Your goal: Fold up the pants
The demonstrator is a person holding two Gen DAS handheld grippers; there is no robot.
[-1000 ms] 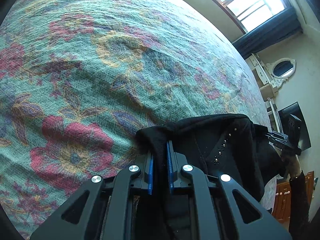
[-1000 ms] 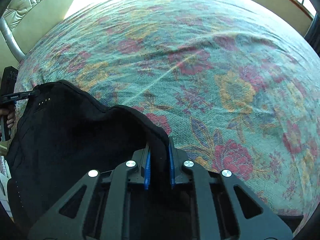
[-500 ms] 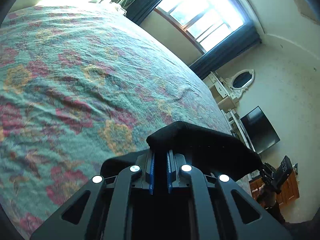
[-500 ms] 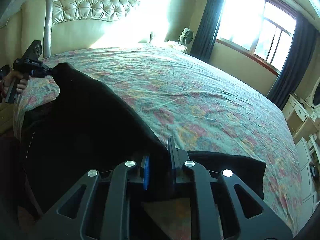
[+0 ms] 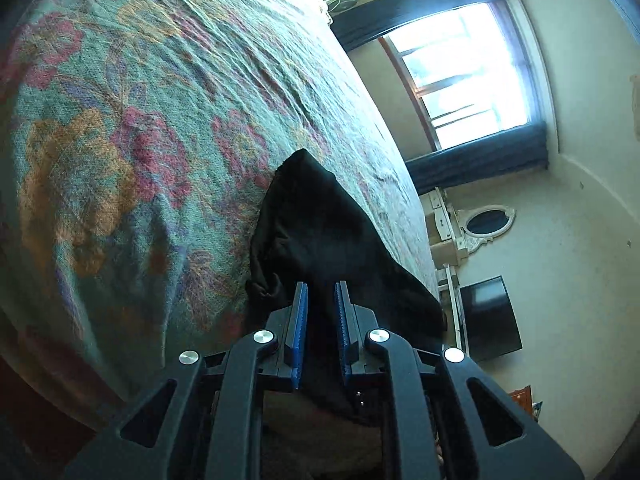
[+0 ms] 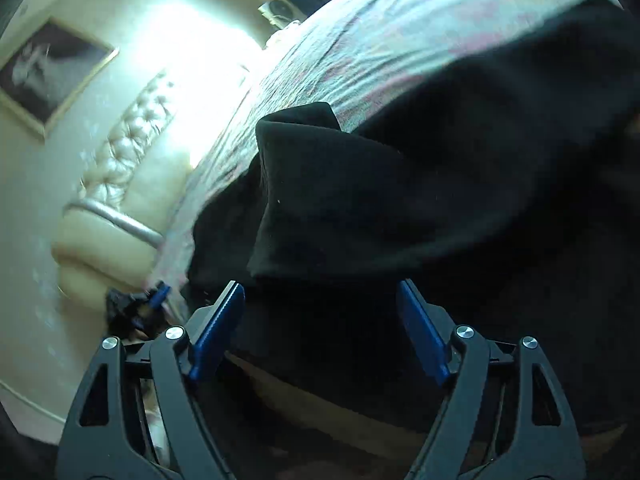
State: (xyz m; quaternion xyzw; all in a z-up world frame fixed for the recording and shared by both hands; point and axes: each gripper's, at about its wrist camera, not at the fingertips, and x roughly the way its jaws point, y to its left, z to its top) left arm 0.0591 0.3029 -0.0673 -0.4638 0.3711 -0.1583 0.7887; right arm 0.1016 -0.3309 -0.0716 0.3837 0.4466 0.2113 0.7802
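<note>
The black fabric pants (image 5: 320,236), earlier stretched between both tools, are now draped over the near edge of the floral teal bedspread (image 5: 120,120). The right hand-held gripper (image 6: 320,320) has just been opened wide and the cloth released. The left hand-held gripper (image 5: 321,320) is kept clamped on the pants.
</note>
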